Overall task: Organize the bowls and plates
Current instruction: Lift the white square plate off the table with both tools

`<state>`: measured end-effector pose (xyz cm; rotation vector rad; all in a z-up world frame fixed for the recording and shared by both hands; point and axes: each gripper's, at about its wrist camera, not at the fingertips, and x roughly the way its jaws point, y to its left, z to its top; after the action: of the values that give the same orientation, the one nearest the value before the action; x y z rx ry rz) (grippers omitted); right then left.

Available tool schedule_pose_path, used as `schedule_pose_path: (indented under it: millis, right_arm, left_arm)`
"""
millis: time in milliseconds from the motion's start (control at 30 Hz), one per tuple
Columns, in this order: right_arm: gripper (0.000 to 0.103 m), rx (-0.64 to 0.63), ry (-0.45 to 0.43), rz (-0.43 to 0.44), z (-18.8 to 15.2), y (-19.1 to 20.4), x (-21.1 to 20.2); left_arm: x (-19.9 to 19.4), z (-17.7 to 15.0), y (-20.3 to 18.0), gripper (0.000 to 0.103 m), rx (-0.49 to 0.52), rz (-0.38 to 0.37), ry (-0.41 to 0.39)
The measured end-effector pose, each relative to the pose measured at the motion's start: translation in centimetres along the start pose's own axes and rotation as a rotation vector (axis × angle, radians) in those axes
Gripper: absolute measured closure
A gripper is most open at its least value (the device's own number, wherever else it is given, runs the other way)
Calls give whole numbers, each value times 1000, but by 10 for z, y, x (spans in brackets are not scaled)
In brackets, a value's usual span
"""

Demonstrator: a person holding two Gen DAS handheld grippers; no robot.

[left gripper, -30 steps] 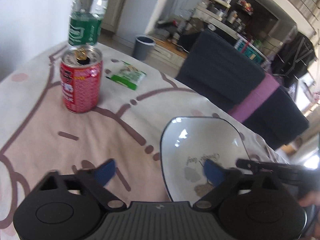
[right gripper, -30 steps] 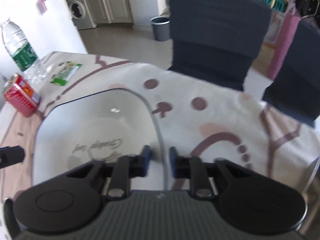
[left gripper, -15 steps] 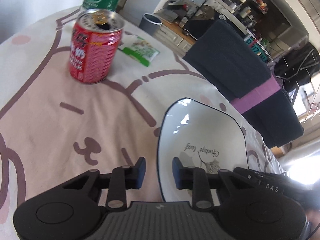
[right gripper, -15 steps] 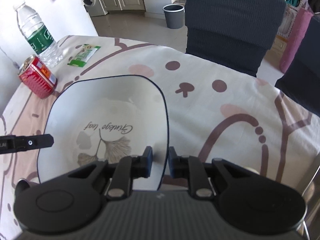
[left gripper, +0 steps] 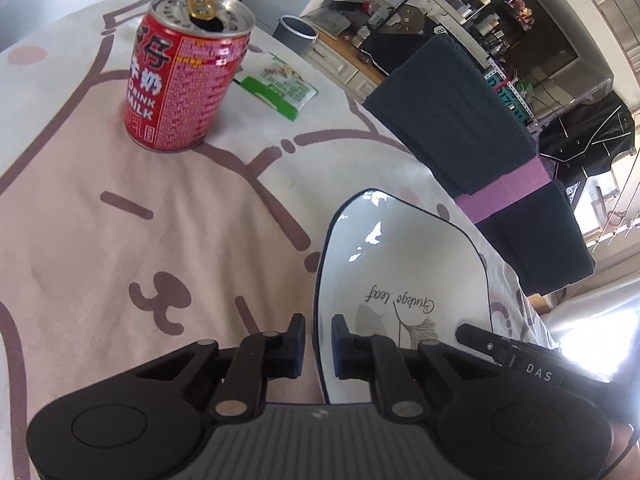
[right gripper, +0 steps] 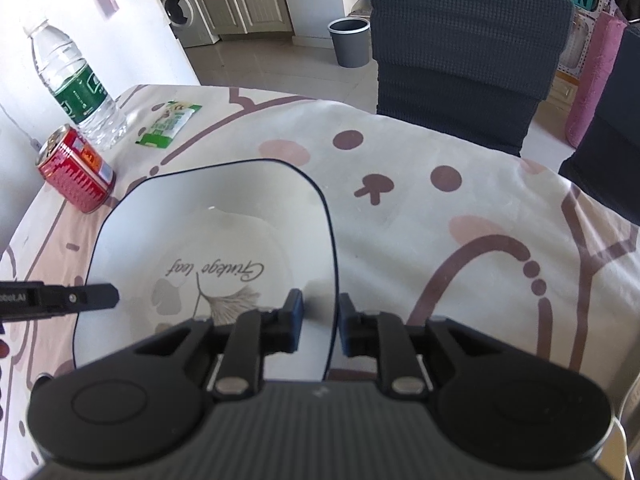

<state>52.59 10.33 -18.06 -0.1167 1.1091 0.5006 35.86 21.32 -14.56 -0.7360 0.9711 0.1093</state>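
Plate (right gripper: 224, 240) is lying flat on the worktop (right gripper: 440, 240), its printed lettering reading upside down from both cameras. Left gripper (left gripper: 317, 344) and right gripper (right gripper: 320, 320) are each pinching narrowly on opposite rims.

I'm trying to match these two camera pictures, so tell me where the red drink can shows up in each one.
Left wrist view: the red drink can stands upright at upper left, large and near, just left of the green snack packet.
Right wrist view: the red drink can is small at the left edge, beside the water bottle.
Shared landmark: the white plate printed with a leaf.
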Motion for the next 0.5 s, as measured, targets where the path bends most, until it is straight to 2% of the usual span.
schedule_pose_path:
  millis: [200, 400, 500]
  right_arm:
    - [82, 3, -13, 11, 1, -2, 7]
    - [83, -2, -33, 18, 1, -2, 11]
    - [87, 32, -48, 55, 0, -8, 10]
  left_arm:
    - [4, 1, 1, 95, 8, -6, 3]
    - [5, 1, 1, 95, 26, -13, -3]
    - [4, 1, 5, 95, 15, -18, -11]
